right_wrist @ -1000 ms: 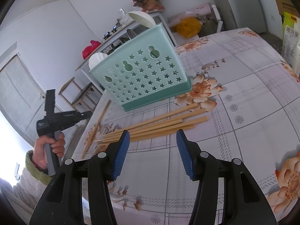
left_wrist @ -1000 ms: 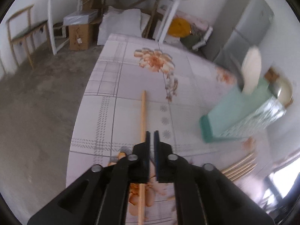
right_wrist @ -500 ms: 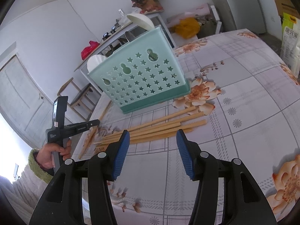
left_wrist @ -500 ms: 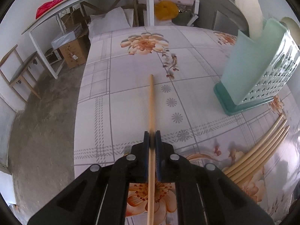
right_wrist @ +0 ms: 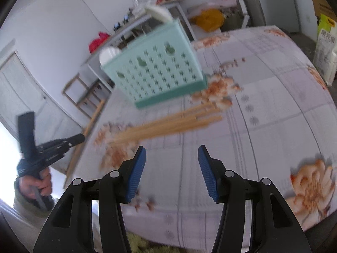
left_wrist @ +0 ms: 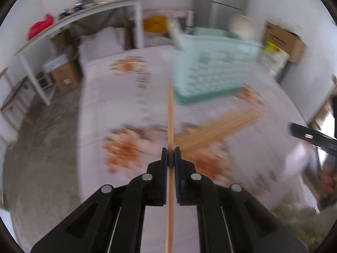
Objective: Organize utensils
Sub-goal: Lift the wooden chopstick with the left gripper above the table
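Left gripper (left_wrist: 170, 156) clamps one chopstick (left_wrist: 169, 113), long axis pointing ahead toward the basket (left_wrist: 212, 71). Half a second earlier the basket stood far right. Right gripper (right_wrist: 171, 158) hangs open, empty.

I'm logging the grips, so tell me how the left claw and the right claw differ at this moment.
The left claw is shut on a single wooden chopstick; the right claw stands open with nothing between its pads. The left claw carries its chopstick clear of the bundle of chopsticks on the table; the right claw hangs over bare tablecloth near that bundle. Both have black arms and blue pads.
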`<move>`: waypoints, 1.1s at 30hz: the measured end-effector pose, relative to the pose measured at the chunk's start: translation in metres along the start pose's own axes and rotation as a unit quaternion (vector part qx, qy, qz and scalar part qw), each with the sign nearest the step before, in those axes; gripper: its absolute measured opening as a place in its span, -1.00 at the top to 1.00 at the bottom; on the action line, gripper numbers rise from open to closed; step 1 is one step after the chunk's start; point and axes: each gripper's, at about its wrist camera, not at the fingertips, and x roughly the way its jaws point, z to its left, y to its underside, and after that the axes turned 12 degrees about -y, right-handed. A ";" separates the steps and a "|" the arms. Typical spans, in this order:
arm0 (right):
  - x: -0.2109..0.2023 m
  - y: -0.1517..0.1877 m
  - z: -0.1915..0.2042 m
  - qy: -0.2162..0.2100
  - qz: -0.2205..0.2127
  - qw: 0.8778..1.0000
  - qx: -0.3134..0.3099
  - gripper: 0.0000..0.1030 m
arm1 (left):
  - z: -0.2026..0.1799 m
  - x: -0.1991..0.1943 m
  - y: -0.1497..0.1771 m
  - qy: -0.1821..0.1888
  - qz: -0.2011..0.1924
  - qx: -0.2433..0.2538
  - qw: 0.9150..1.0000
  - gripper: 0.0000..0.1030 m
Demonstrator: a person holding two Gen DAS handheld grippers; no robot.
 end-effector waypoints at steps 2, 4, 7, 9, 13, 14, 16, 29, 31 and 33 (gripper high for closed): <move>0.004 0.007 0.003 0.033 0.019 0.999 -0.010 0.01 | -0.030 0.004 0.004 0.014 0.006 0.029 0.999 0.90; 0.007 0.012 0.004 0.056 0.032 0.998 -0.014 0.01 | -0.053 0.011 0.005 0.028 0.008 0.054 0.998 0.89; 0.010 0.019 0.004 0.089 0.045 0.995 -0.027 -0.05 | -0.090 0.027 0.005 0.046 0.019 0.099 0.994 0.89; 0.010 0.020 0.002 0.097 0.045 0.994 -0.026 -0.12 | -0.105 0.036 0.005 0.039 0.023 0.127 0.991 0.89; 0.012 0.020 -0.006 0.102 0.040 0.994 -0.014 -0.23 | -0.122 0.049 0.000 0.021 0.031 0.167 0.985 0.88; 0.013 0.020 -0.007 0.100 0.041 0.994 -0.012 -0.26 | -0.123 0.051 -0.001 0.022 0.033 0.168 0.985 0.88; 0.017 0.019 -0.009 0.095 0.046 0.994 -0.007 -0.30 | -0.126 0.053 -0.005 0.025 0.037 0.168 0.985 0.87; 0.020 0.016 -0.017 0.058 0.039 0.998 -0.004 -0.41 | -0.133 0.071 -0.026 0.022 0.032 0.128 0.991 0.75; 0.018 0.016 -0.020 0.048 0.035 0.998 0.001 -0.41 | -0.133 0.072 -0.028 0.023 0.032 0.119 0.992 0.79; 0.018 0.015 -0.021 0.043 0.033 0.999 0.004 -0.41 | -0.133 0.074 -0.030 0.020 0.031 0.115 0.993 0.88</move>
